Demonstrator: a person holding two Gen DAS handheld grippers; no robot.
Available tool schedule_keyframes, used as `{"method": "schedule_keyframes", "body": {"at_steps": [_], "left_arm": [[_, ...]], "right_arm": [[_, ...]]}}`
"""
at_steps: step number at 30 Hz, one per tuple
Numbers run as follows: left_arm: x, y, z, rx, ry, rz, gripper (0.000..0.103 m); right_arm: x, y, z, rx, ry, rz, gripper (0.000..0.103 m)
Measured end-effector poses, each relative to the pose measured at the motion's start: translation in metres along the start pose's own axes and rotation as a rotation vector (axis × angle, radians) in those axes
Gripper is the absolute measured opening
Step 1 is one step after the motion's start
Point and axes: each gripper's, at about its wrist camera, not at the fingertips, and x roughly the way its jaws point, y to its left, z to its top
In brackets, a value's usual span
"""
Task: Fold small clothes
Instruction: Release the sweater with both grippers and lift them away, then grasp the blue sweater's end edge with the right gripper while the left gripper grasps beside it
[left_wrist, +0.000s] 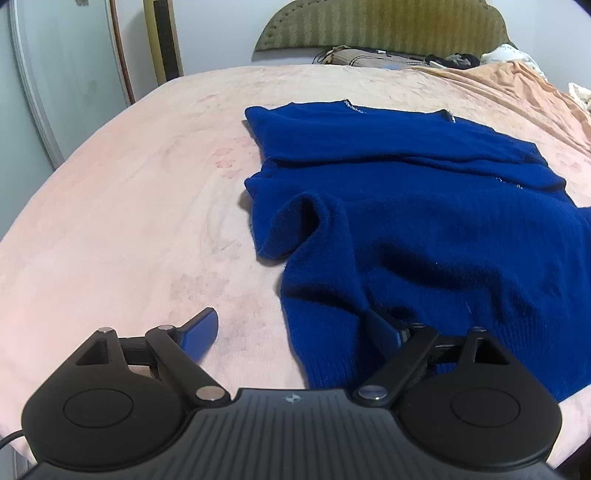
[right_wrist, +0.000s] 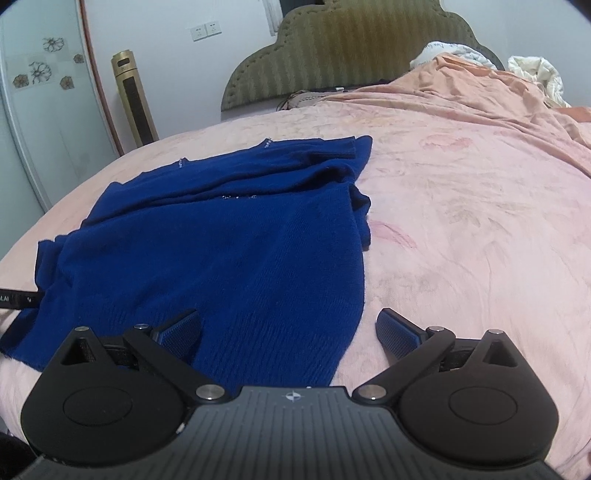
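A dark blue knitted sweater (left_wrist: 424, 206) lies spread on the pink bed cover (left_wrist: 129, 192), its sleeves folded across the chest and one cuff curled up at its left edge. My left gripper (left_wrist: 291, 325) is open and empty over the sweater's near left hem corner, one finger over the bed, the other over the knit. The sweater also shows in the right wrist view (right_wrist: 229, 240). My right gripper (right_wrist: 290, 326) is open and empty, straddling the near right hem corner.
A green padded headboard (right_wrist: 351, 48) stands at the far end with a rumpled orange blanket (right_wrist: 498, 96) and white bedding (right_wrist: 535, 74) to the right. A gold tower fan (right_wrist: 135, 99) and a wardrobe door (right_wrist: 40, 110) stand to the left. The other gripper's tip (right_wrist: 14, 299) shows at the left edge.
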Motion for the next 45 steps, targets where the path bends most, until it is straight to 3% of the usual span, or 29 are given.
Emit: {"method": "schedule_keyframes", "body": {"at_steps": [4, 7, 9, 12, 15, 19, 24, 25, 27, 28, 29, 30, 32, 38, 45], "left_arm": [[-0.003, -0.003, -0.001, 0.042, 0.009, -0.012, 0.088], [-0.011, -0.004, -0.005, 0.089, 0.015, -0.022, 0.088], [-0.018, 0.001, -0.01, 0.084, 0.034, -0.085, 0.088], [-0.024, 0.014, -0.017, 0.045, 0.067, -0.221, 0.088], [-0.027, 0.023, -0.021, -0.018, 0.069, -0.296, 0.088], [-0.023, 0.025, -0.018, -0.091, 0.076, -0.359, 0.088], [-0.015, 0.015, -0.012, -0.148, 0.068, -0.412, 0.086], [-0.015, 0.011, -0.012, -0.153, 0.059, -0.411, 0.083], [-0.014, 0.005, -0.012, -0.145, 0.055, -0.422, 0.063], [-0.014, 0.001, -0.013, -0.134, 0.058, -0.429, 0.061], [-0.015, -0.002, -0.013, -0.121, 0.052, -0.422, 0.057], [-0.015, -0.003, -0.013, -0.113, 0.049, -0.412, 0.042], [-0.013, -0.005, -0.013, -0.095, 0.06, -0.403, 0.02], [-0.023, 0.02, -0.011, -0.183, 0.042, -0.507, 0.016], [-0.103, 0.038, -0.007, -0.008, -0.144, -0.544, 0.016]], "right_arm": [[-0.004, -0.003, -0.002, 0.016, -0.011, 0.02, 0.102], [-0.011, -0.013, -0.001, 0.082, -0.006, 0.082, 0.102], [-0.019, -0.026, -0.001, 0.155, 0.003, 0.147, 0.1], [-0.03, -0.048, -0.005, 0.281, 0.02, 0.23, 0.087], [-0.035, -0.062, -0.011, 0.383, 0.036, 0.321, 0.077], [-0.028, -0.064, -0.02, 0.476, 0.043, 0.449, 0.077], [-0.01, -0.047, -0.013, 0.476, 0.053, 0.501, 0.077], [-0.007, -0.044, -0.011, 0.473, 0.058, 0.497, 0.077], [-0.003, -0.038, -0.008, 0.459, 0.069, 0.488, 0.074], [-0.001, -0.033, -0.007, 0.437, 0.074, 0.474, 0.072], [-0.002, -0.029, -0.005, 0.416, 0.077, 0.462, 0.063], [-0.002, -0.024, -0.005, 0.388, 0.081, 0.442, 0.044], [-0.001, -0.013, -0.005, 0.298, 0.101, 0.36, 0.017], [-0.015, -0.003, -0.006, 0.228, 0.065, 0.321, 0.017], [-0.07, 0.008, 0.02, 0.076, -0.016, 0.454, 0.017]]}}
